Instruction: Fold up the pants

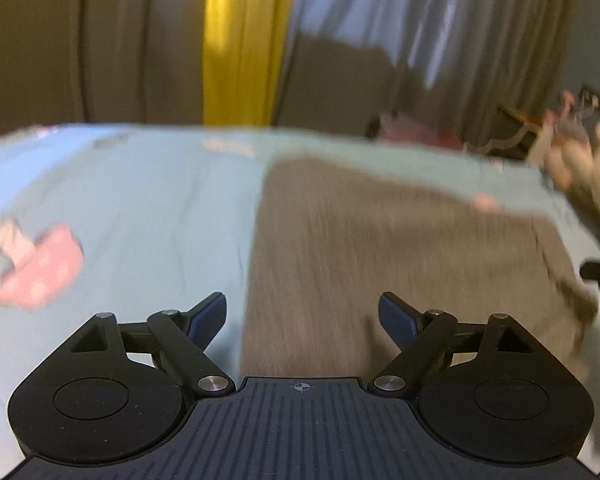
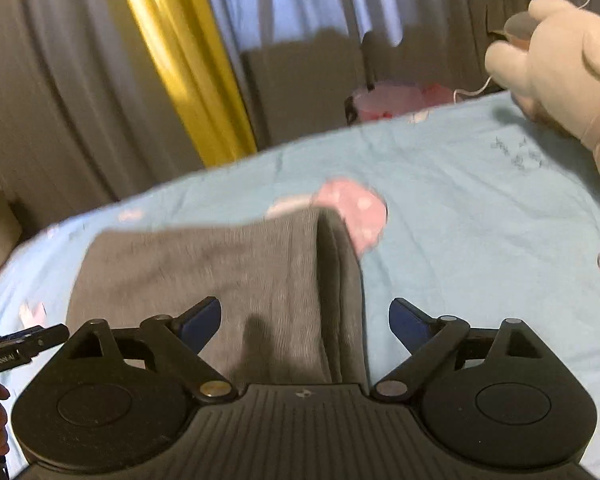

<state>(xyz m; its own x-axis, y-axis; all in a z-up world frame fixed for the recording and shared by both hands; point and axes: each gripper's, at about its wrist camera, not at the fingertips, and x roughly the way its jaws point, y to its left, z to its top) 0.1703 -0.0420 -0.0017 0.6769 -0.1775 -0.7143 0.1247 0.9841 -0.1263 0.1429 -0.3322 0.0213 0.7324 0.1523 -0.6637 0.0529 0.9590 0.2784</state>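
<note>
Lying flat: grey ribbed-knit pants (image 2: 220, 272) (folded) on blue sheet (image 2: 460, 200).

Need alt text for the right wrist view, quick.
The open right gripper hovers over grey pants lying folded on a light blue bedsheet, holding nothing. A cream plush toy sits at upper right; grey and yellow curtains hang behind the bed.

Dim, warm indoor light; cool daylight through the sheer curtain (image 2: 300, 4). Heavy motion blur throughout, fisheye bending at the edges, dark vignetted corners. Soft shadow on the pants (image 2: 256, 332).
</note>
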